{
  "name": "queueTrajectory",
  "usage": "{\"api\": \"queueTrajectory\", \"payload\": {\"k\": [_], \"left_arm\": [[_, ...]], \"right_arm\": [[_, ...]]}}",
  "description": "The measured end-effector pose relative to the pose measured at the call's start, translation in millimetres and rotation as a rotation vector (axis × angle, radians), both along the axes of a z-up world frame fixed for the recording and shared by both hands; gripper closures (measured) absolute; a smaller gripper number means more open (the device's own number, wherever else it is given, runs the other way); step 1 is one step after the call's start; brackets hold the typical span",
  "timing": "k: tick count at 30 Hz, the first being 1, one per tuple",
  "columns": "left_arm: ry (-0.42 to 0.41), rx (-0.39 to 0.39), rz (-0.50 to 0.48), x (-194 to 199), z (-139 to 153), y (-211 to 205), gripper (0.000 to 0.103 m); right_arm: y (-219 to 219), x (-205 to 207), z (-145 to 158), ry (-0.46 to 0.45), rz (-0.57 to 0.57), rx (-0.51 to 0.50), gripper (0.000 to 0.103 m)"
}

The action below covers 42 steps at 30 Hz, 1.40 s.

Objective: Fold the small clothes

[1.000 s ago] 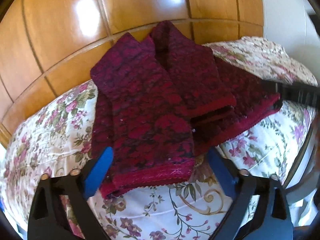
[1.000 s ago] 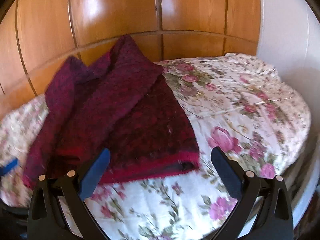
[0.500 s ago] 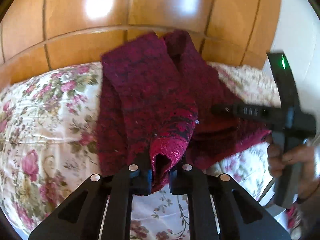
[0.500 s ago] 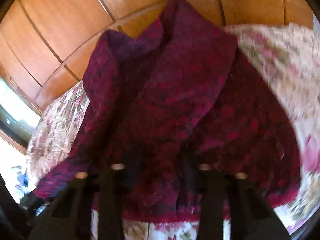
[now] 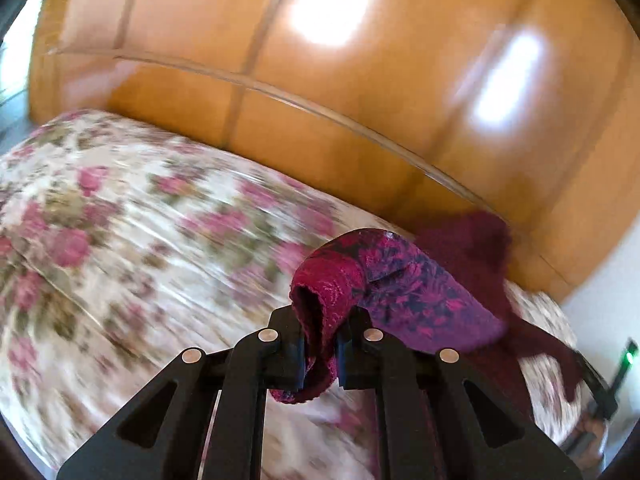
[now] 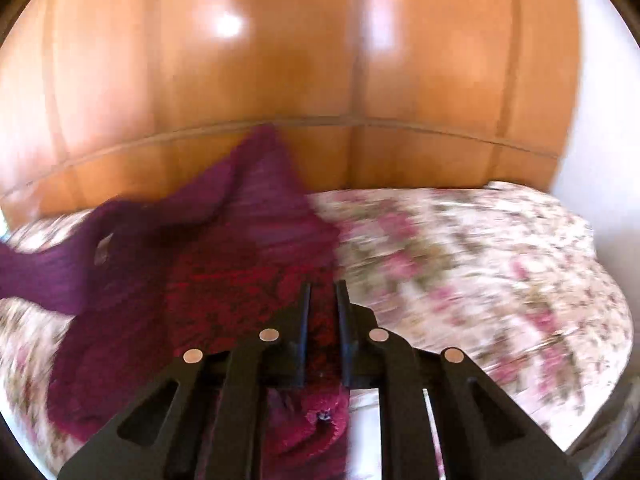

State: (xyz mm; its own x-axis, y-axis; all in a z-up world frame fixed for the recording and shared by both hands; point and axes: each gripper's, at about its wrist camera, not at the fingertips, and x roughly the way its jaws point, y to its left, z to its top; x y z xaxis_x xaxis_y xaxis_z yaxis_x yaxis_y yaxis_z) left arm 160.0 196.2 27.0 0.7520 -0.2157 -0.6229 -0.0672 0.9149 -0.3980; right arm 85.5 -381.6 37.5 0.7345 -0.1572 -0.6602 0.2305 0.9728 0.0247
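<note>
A dark red knit sweater (image 5: 416, 292) with a black pattern hangs partly lifted over the floral bedspread (image 5: 120, 240). My left gripper (image 5: 320, 344) is shut on its red ribbed hem, which bunches between the pads. In the right wrist view the same sweater (image 6: 192, 272) spreads to the left, and my right gripper (image 6: 323, 312) is shut on another part of its hem, with cloth bunched below the fingers. Both views are blurred by motion. The other gripper's handle (image 5: 616, 368) shows at the left view's right edge.
A glossy wooden headboard (image 6: 280, 80) rises right behind the bed. A white wall (image 6: 600, 160) stands to the right. The floral bedspread (image 6: 480, 272) stretches to the right of the sweater, with its edge at the lower right.
Both grippers went from wide open to shut on the sweater's hem, then lifted it off the bed. The left gripper swung left and rolled, dragging its end of the sweater along.
</note>
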Motion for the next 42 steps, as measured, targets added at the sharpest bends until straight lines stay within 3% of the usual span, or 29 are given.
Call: {"api": "queueTrajectory", "payload": {"k": [8, 12, 13, 16, 17, 18, 19, 20, 22, 26, 29, 32, 34, 38, 40, 41, 42], "left_arm": [[0.159, 0.063, 0.313, 75.9, -21.7, 85.3, 0.094], [0.225, 0.026, 0.467, 93.2, -30.2, 127.2, 0.094], [0.237, 0.019, 0.492, 94.7, -32.1, 134.3, 0.092], [0.253, 0.045, 0.554, 91.2, -30.4, 143.1, 0.071], [0.242, 0.065, 0.552, 86.6, -26.6, 140.5, 0.05], [0.236, 0.086, 0.56, 85.7, -25.1, 138.2, 0.025], [0.221, 0.112, 0.576, 79.5, -20.5, 134.2, 0.019], [0.182, 0.12, 0.572, 68.1, -15.9, 128.6, 0.019], [0.158, 0.091, 0.496, 56.8, -14.5, 116.4, 0.019], [0.126, 0.005, 0.221, 21.6, -27.4, 62.5, 0.019], [0.168, -0.117, -0.048, -8.1, -55.8, 3.0, 0.019], [0.228, -0.211, -0.207, -28.7, -80.3, -39.9, 0.019], [0.256, -0.245, -0.292, -43.3, -94.7, -67.8, 0.02], [0.305, -0.324, -0.371, -60.7, -112.7, -103.1, 0.034], [0.296, -0.287, -0.366, -64.5, -113.7, -116.7, 0.044], [0.294, -0.284, -0.375, -64.2, -112.9, -121.6, 0.065], [0.306, -0.296, -0.387, -62.8, -113.5, -125.4, 0.079]], "right_arm": [[-117.0, 55.3, -23.2, 0.125, -0.304, -0.003, 0.093], [-156.6, 73.5, -42.6, 0.217, -0.421, -0.034, 0.093], [-168.4, 78.4, -50.0, 0.241, -0.447, -0.013, 0.093], [-181.0, 73.6, -58.0, 0.261, -0.487, 0.006, 0.088], [-181.5, 70.6, -58.1, 0.256, -0.491, 0.001, 0.083], [-180.4, 66.5, -57.1, 0.241, -0.48, 0.009, 0.054], [-176.4, 63.3, -54.8, 0.226, -0.48, 0.002, 0.025], [-169.9, 61.1, -52.0, 0.209, -0.481, -0.022, 0.023], [-158.5, 50.9, -45.9, 0.188, -0.434, -0.018, 0.023], [-114.6, 26.9, -46.3, 0.17, -0.264, 0.058, 0.02], [-68.5, 7.2, -64.7, 0.229, -0.067, 0.208, 0.018], [-31.8, -6.0, -85.9, 0.291, 0.055, 0.318, 0.019], [-9.2, -14.0, -100.2, 0.33, 0.109, 0.34, 0.02], [13.2, -26.2, -123.5, 0.372, 0.133, 0.355, 0.029], [15.6, -30.7, -122.6, 0.35, 0.133, 0.361, 0.038], [15.6, -31.3, -121.3, 0.345, 0.137, 0.373, 0.042], [15.7, -31.5, -119.9, 0.342, 0.143, 0.376, 0.052]]}}
